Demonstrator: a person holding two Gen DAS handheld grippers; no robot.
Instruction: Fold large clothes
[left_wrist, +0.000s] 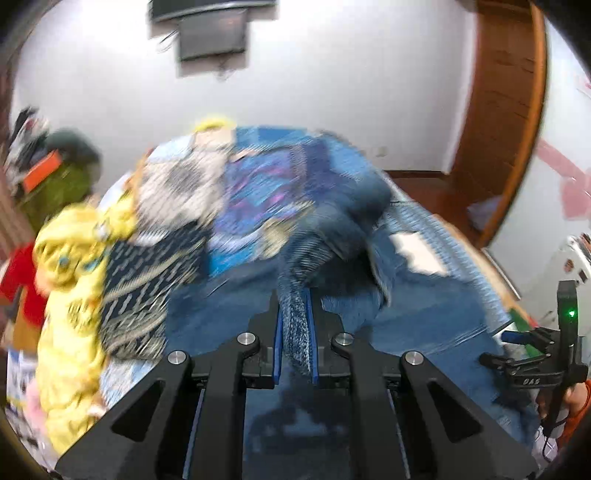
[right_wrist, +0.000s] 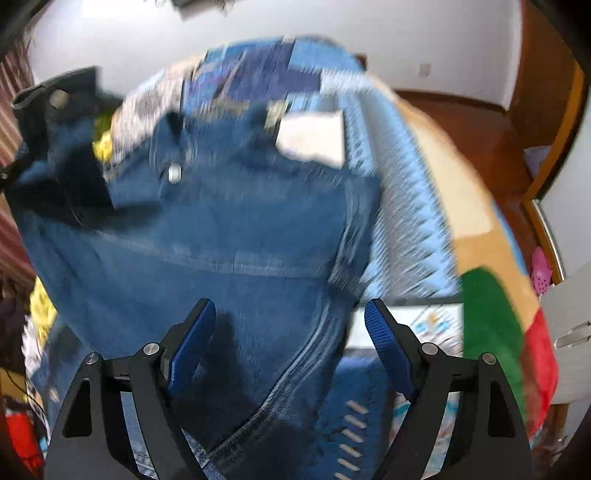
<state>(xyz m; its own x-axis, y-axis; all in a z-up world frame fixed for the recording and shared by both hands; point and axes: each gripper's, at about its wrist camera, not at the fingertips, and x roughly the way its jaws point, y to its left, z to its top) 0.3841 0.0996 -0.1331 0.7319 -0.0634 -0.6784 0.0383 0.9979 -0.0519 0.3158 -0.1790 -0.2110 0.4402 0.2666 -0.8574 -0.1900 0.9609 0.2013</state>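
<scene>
the blue jeans (right_wrist: 236, 229) lie spread over the bed, waistband with its metal button (right_wrist: 174, 172) toward the far side and a white inner pocket lining (right_wrist: 314, 136) turned out at the hip. in the left wrist view one end of the denim is drawn up into a narrow fold, and the left gripper (left_wrist: 294, 310) is clamped on that fold, its blue pads pressed against the cloth on both sides. the right gripper (right_wrist: 290, 314) hangs over the jeans with its jaws wide apart; denim is under and between them, but the pads touch nothing. under the jeans is a blue patterned bedsheet (right_wrist: 399, 221). toward the left of the bed sits a heap of other clothes: a yellow garment (left_wrist: 70, 295), a dark patterned one (left_wrist: 147, 280) and a blue-purple printed one (left_wrist: 258, 184). a white wall (left_wrist: 332, 92) and a wooden door (left_wrist: 506, 110) stand behind. both views are blurred.
</scene>
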